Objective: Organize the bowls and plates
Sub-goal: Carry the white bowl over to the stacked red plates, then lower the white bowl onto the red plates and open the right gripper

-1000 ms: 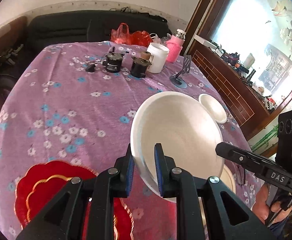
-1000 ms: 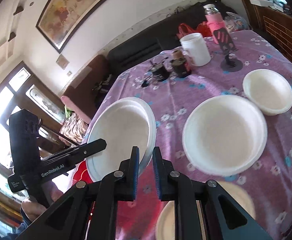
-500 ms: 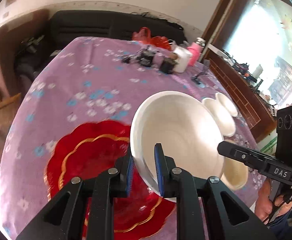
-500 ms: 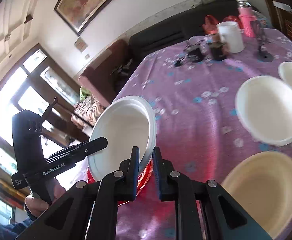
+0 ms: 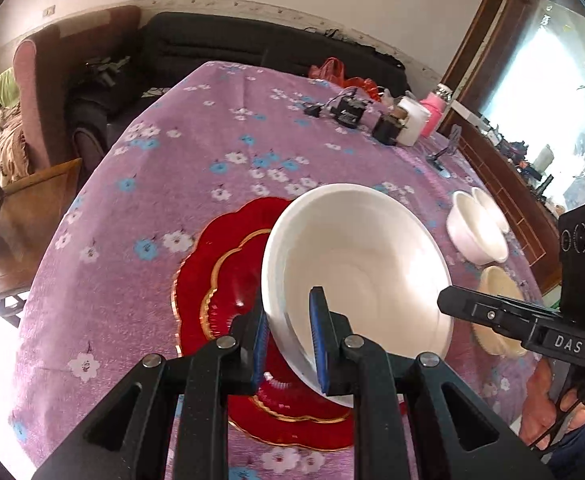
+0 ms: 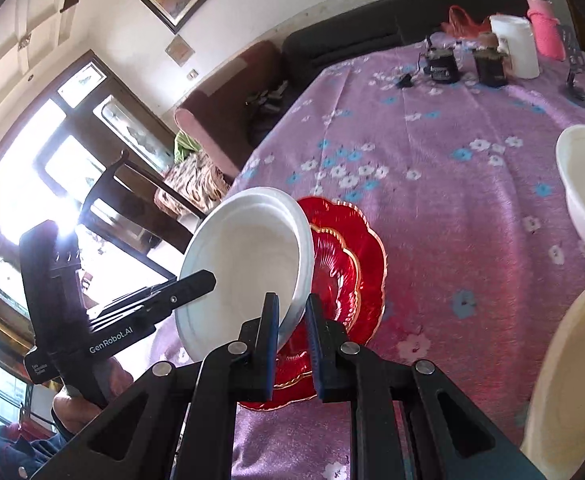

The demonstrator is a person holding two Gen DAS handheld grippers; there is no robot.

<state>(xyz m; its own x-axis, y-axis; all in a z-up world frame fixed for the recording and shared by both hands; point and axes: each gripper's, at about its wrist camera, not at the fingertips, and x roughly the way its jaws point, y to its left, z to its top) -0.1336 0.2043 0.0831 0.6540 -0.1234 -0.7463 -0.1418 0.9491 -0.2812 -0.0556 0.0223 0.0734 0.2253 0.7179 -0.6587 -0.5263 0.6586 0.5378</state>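
Both grippers hold one large white plate [image 5: 356, 264] between them, tilted above a red scalloped plate [image 5: 220, 276] with gold trim on the purple floral tablecloth. My left gripper [image 5: 290, 340] is shut on the plate's left rim. My right gripper [image 6: 292, 336] is shut on its opposite rim; the white plate [image 6: 244, 264] and red plate [image 6: 344, 272] show there too. A white bowl [image 5: 476, 232] and a cream plate [image 5: 496, 300] lie to the right.
At the far end stand a white mug [image 5: 412, 126], a pink bottle [image 5: 432, 116], black devices [image 5: 348, 114] and a small stand [image 5: 446, 156]. A dark sofa [image 5: 252, 52] and an armchair [image 5: 36, 92] lie beyond the table. A wooden ledge runs on the right.
Both grippers have carried the white plate leftward, from beside the other white dishes to above the red plate. Both stay shut on it.
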